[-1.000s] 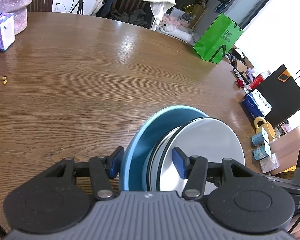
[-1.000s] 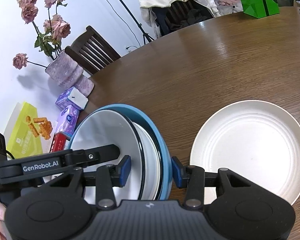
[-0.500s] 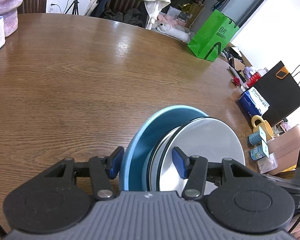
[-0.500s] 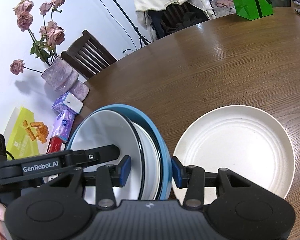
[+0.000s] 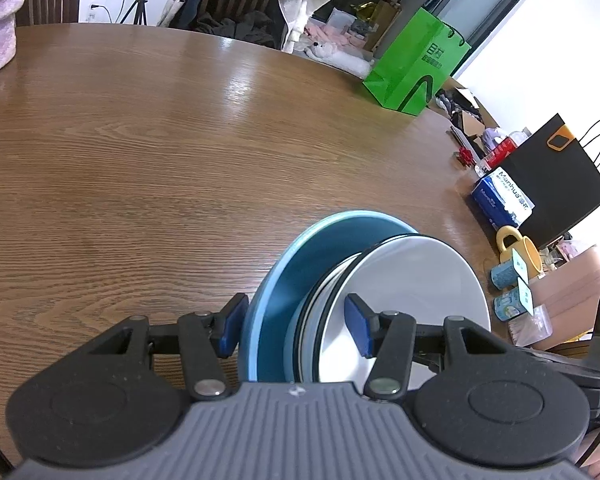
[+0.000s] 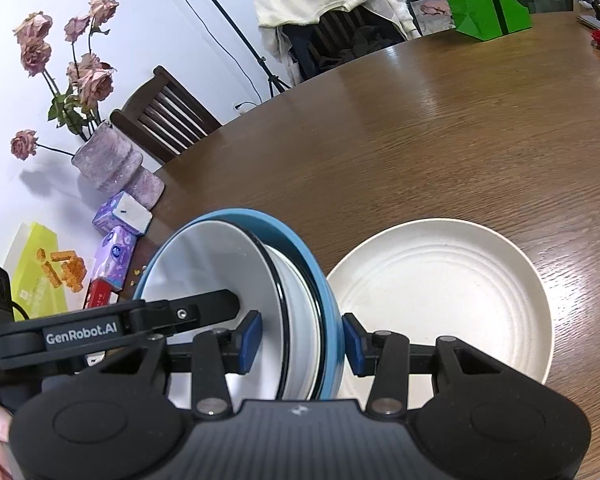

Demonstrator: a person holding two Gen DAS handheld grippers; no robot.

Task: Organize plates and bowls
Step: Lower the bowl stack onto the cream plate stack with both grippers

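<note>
"GenRobot.AI" on left claw (blue tissue box: "Manhua")

Both claws point steeply downward and clamp the same tilted stack of dishes from opposite sides. The left claw has one pad outside the stack and one inside it. The right claw grips likewise, its left pad inside and right pad outside.

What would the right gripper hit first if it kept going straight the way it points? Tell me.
Probably the wooden table. The right gripper already holds the stacked bowls between its fingers and points down past them. The cream plate lies just right of that line, so depth is uncertain.
</note>
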